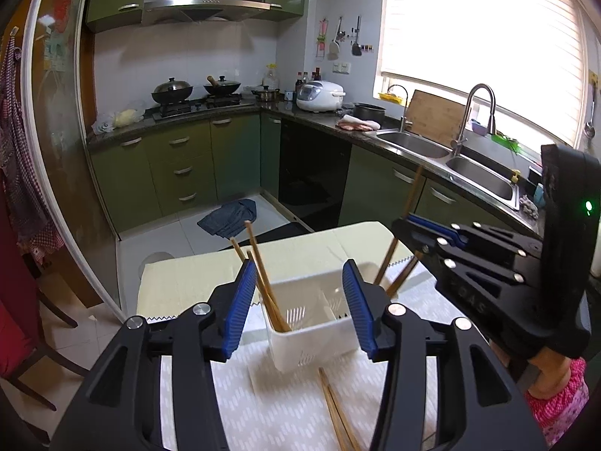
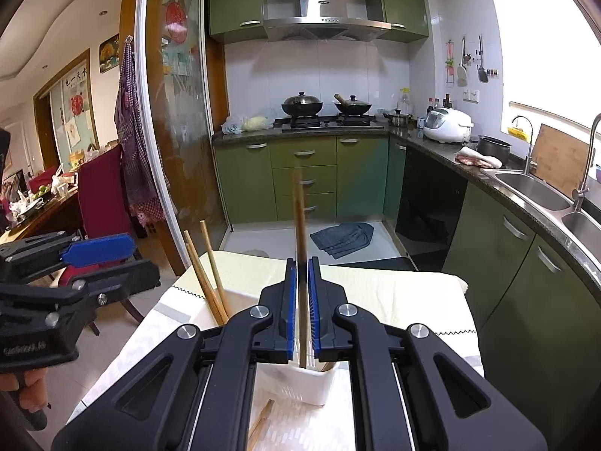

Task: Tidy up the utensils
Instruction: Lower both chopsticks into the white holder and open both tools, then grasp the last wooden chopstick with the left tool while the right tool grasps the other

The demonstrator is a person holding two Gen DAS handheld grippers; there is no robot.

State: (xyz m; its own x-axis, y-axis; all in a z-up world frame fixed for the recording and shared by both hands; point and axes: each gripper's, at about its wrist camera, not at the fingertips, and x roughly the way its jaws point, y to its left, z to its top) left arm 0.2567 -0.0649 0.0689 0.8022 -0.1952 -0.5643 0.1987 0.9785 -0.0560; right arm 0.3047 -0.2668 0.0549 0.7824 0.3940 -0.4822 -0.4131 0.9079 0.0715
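Note:
A white slotted utensil holder [image 1: 311, 330] stands on the patterned table mat. Several wooden chopsticks [image 1: 263, 282] lean in its left compartment; two more [image 1: 390, 267] stick up at its right. My left gripper [image 1: 298, 300] is open and empty, its blue pads either side of the holder. My right gripper [image 2: 302, 308] is shut on one upright chopstick [image 2: 299, 221] whose lower end is over the holder [image 2: 300, 383]; it also shows at the right of the left wrist view [image 1: 432, 233]. Two loose chopsticks [image 1: 336, 409] lie on the mat in front of the holder.
The small table [image 2: 413, 293] has a pale yellow cloth and stands at the kitchen doorway. Green cabinets, a stove with woks [image 2: 326, 107], a rice cooker [image 2: 449, 124] and a double sink [image 1: 447, 158] line the back and right. A grey cloth [image 2: 343, 238] lies on the floor. Red chairs [image 2: 101, 188] stand at left.

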